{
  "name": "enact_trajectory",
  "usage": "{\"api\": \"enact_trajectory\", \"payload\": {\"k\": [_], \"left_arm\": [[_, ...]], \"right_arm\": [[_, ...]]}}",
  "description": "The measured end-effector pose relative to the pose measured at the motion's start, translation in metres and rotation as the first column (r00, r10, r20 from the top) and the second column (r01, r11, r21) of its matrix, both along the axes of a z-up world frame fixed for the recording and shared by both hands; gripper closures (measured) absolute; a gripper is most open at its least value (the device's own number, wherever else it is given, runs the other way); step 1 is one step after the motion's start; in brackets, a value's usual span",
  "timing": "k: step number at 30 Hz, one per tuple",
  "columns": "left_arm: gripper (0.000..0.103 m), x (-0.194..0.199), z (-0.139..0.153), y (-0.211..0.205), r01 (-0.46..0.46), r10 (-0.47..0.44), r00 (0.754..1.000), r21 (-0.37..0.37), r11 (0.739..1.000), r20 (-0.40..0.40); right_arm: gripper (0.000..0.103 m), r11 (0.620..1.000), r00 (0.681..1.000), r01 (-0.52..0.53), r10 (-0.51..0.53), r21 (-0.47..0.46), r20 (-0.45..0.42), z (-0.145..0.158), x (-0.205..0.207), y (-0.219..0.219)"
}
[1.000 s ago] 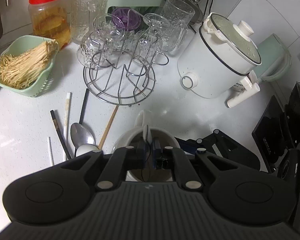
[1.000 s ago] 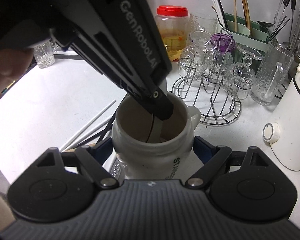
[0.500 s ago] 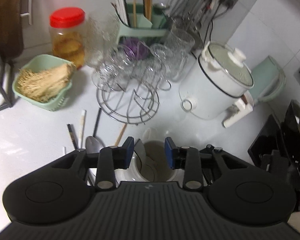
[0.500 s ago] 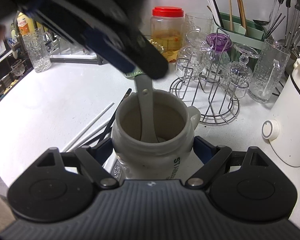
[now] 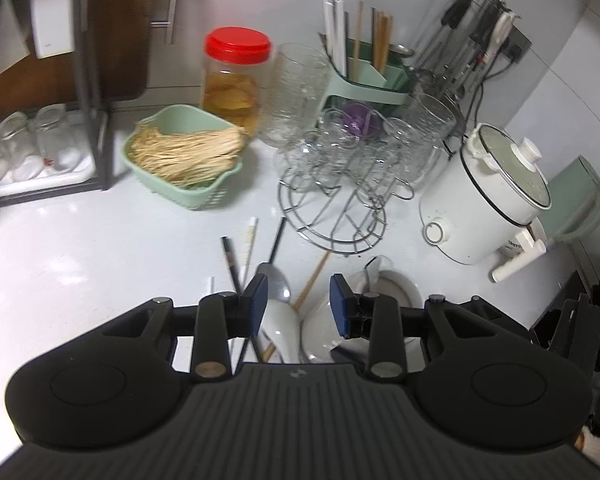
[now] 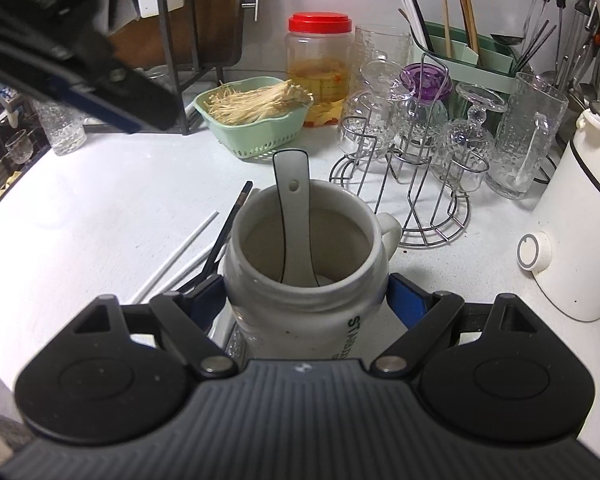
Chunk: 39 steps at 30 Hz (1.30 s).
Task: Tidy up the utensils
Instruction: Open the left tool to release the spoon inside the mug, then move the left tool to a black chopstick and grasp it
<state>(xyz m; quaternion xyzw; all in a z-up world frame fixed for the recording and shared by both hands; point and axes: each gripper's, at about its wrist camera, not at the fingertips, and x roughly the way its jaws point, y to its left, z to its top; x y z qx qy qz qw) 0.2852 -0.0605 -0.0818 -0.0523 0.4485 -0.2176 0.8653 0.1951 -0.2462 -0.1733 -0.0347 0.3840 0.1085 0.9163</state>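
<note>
White kitchen countertop [image 5: 80,248], cluttered at the back: wire glass rack [image 5: 336,200], red-lidded jar [image 5: 234,80], green utensil caddy [image 5: 364,80] with chopsticks standing upright in it, white rice cooker [image 5: 488,208] off to the right.

The right gripper [image 6: 306,300] is clamped on the white ceramic mug [image 6: 304,280], blue pads pressed against both sides of its body, and the mug is upright. A white ceramic spoon [image 6: 294,216] stands in it, bowl down, handle leaning on the far rim and sticking out above it.

The left gripper [image 5: 298,300] has its fingers apart with nothing between the pads. It hangs above the counter, tilted downward. In the right wrist view it shows as a dark blurred shape at upper left, well clear of the mug.

Loose utensils lie just beyond and below the left fingers: a metal spoon [image 5: 274,280], a second white ceramic spoon [image 5: 280,320] directly under the left pad, a wooden chopstick [image 5: 312,280], black chopsticks [image 5: 230,260] and white ones [image 5: 251,236]. Their long axes mostly run away from the camera, roughly along the gripper's pointing line, so the jaws already sit across them. The wooden one angles toward the rack.

The left hand is the nearer and the only free one. The mug sits immediately right of the pile, so the likely next pick is short: down onto a spoon, then over to the mug.
</note>
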Motion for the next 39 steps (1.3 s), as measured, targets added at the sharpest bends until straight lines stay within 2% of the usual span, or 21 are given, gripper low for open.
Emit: {"api": "enact_trajectory", "payload": {"k": [10, 19, 28, 39], "left_arm": [[0.064, -0.022, -0.008, 0.037, -0.063, 0.063, 0.998, -0.022, 0.998, 0.0], [0.064, -0.034, -0.023, 0.063, -0.066, 0.065, 0.998, -0.039, 0.997, -0.025], [0.064, -0.038, -0.031, 0.066, -0.041, 0.041, 0.999, -0.034, 0.999, -0.012], [0.064, -0.032, -0.052, 0.054, -0.004, 0.002, 0.998, -0.03, 1.0, -0.062]], "right_arm": [[0.014, 0.996, 0.996, 0.084, -0.084, -0.006, 0.0, 0.0, 0.002, 0.007], [0.014, 0.984, 0.984, 0.176, -0.176, -0.014, -0.001, 0.0, -0.004, 0.009], [0.014, 0.974, 0.974, 0.228, -0.228, -0.016, 0.001, 0.0, -0.014, 0.01], [0.014, 0.973, 0.973, 0.231, -0.231, -0.021, -0.01, 0.001, -0.017, 0.009]]}}
